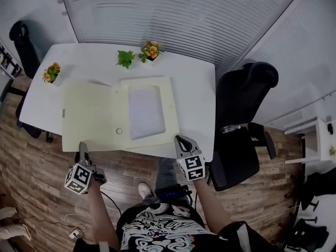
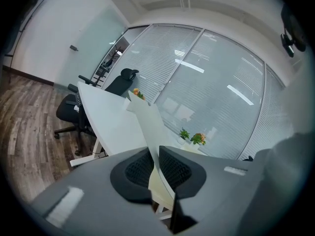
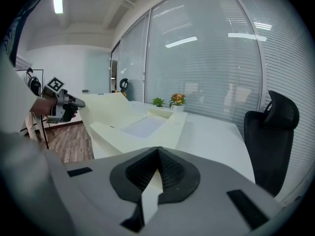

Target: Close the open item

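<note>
**Head view.** One cream box file (image 1: 86,119) lies open on the white desk (image 1: 197,88). Its lid is spread towards 9 o'clock and its tray towards 3 o'clock. The tray holds one white sheet (image 1: 146,112) and nothing else.

Three potted plants stand on the desk:
- one with orange flowers at the 10 o'clock corner (image 1: 51,72)
- one green, at 12 o'clock (image 1: 125,59)
- one with orange flowers just beside the green one (image 1: 150,51)

Two black office chairs flank the desk, one at 3 o'clock (image 1: 247,114) and one at 10 o'clock (image 1: 23,43).

There are two grippers. The left gripper (image 1: 83,150) is at the lid's near corner at 7 o'clock. The right gripper (image 1: 181,140) is at the tray's near corner at 5 o'clock.

**Left gripper view.** The jaws are clenched on the lid's thin cream edge, which runs from between them towards 12 o'clock. All three plants and one chair show beyond it.

**Right gripper view.** The jaws are clenched on the tray's cream edge. The tray with its single sheet lies ahead at 12 o'clock. The lid slopes up towards 10 o'clock, where a hand (image 3: 42,106) holds the left gripper. Two plants stand at 12 o'clock and one chair at 3 o'clock.
</note>
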### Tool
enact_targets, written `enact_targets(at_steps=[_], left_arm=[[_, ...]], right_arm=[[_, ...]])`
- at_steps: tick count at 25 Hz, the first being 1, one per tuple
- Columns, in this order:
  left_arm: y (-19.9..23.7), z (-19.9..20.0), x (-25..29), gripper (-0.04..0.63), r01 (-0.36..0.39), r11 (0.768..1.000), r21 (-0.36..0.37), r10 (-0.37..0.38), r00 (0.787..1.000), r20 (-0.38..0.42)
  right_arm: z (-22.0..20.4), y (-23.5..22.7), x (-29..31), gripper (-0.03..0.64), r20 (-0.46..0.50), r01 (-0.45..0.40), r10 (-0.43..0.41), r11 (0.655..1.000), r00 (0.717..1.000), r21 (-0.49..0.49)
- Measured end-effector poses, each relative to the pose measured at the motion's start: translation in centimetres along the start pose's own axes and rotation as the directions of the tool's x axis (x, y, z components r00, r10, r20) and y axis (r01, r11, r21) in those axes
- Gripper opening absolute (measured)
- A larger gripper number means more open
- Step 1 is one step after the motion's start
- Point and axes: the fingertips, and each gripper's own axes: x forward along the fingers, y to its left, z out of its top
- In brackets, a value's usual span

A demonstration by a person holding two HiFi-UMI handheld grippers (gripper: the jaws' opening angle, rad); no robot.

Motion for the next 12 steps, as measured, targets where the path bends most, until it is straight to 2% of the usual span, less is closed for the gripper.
enact_targets(at_steps=[12], left_arm=[[-2.5,0.7,-0.5,0.012,0.067,0.998,0.017,-0.067,0.998,0.017]], right_arm=[[-0.1,-0.1,0.2,0.002,-0.004,-0.009,0.009,1.000,1.000,0.010]])
